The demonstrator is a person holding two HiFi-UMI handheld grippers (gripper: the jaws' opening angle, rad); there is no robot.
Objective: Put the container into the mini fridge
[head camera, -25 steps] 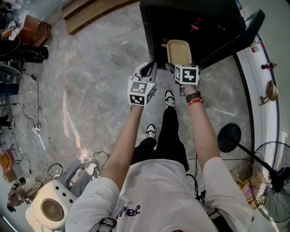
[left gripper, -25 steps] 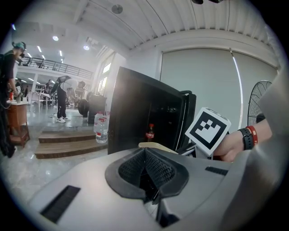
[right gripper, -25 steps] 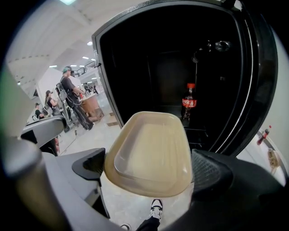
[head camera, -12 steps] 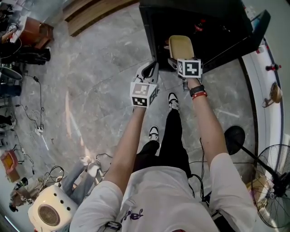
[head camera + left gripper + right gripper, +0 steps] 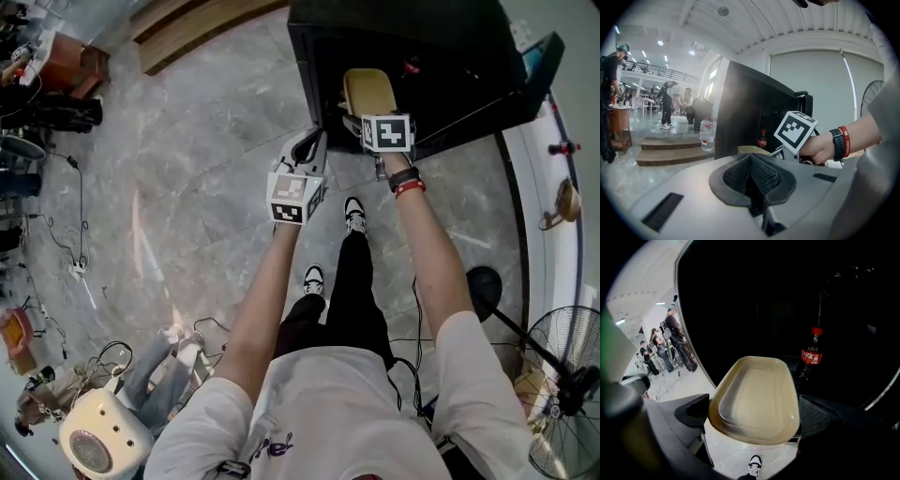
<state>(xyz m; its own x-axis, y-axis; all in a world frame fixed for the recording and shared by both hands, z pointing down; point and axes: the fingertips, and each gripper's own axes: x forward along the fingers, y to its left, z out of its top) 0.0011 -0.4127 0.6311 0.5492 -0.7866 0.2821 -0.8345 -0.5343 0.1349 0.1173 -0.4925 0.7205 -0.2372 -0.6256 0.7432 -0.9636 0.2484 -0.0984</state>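
**Mini fridge**: black cabinet across the top centre of the head view, interior dark. Door swung open toward the upper right.

**Container**: shallow beige tray at the centre of the right gripper view, roughly level. Carried at the fridge mouth, with no shelf visible beneath it.

**Right gripper**: clamped on the tray's near end, one jaw on each side of the rim.

**Left gripper**: closed on nothing, pads pressed together. Idle left of centre in the head view, just outside the fridge.

**Cola bottle**: upright inside the fridge, right of and beyond the tray.

**Likely hazards:**
- Tray's far right corner toppling the bottle if pushed straight in.
- Sag or slip of the tray from an end-only grip.
- Rim catching the cabinet edge at the left of the opening.
- A drop, if released before contact with a shelf lost in the dark.
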